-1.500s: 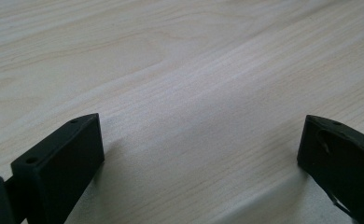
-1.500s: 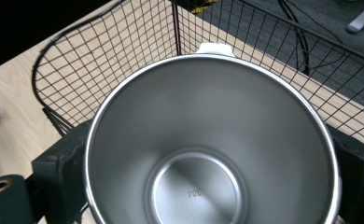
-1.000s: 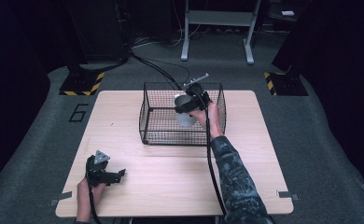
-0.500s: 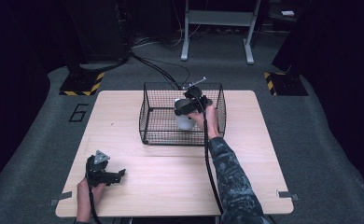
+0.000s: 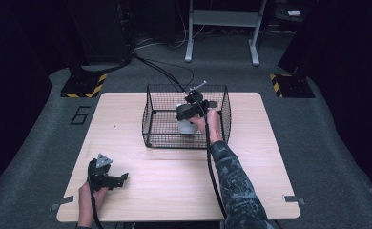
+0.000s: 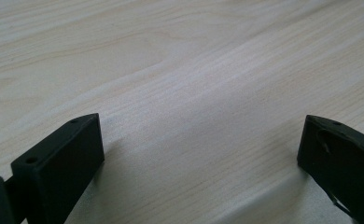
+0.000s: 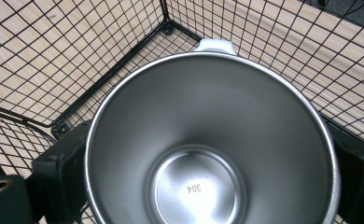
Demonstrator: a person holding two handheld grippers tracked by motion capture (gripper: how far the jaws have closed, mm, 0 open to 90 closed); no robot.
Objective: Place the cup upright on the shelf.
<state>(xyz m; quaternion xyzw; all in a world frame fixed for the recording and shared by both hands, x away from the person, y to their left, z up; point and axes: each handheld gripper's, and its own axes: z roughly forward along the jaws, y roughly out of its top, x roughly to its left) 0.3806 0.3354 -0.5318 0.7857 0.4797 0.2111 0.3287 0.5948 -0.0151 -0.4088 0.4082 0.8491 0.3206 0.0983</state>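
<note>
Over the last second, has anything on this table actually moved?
Hardly. The right gripper, jaws on either side of the steel cup, eased slightly down and toward the near side of the wire basket. The left gripper stayed open near the table's front edge.

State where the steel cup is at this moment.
In the high view the steel cup sits inside the wire basket, right of its middle, at the table's far centre. The right tongs straddle it from above.
</note>
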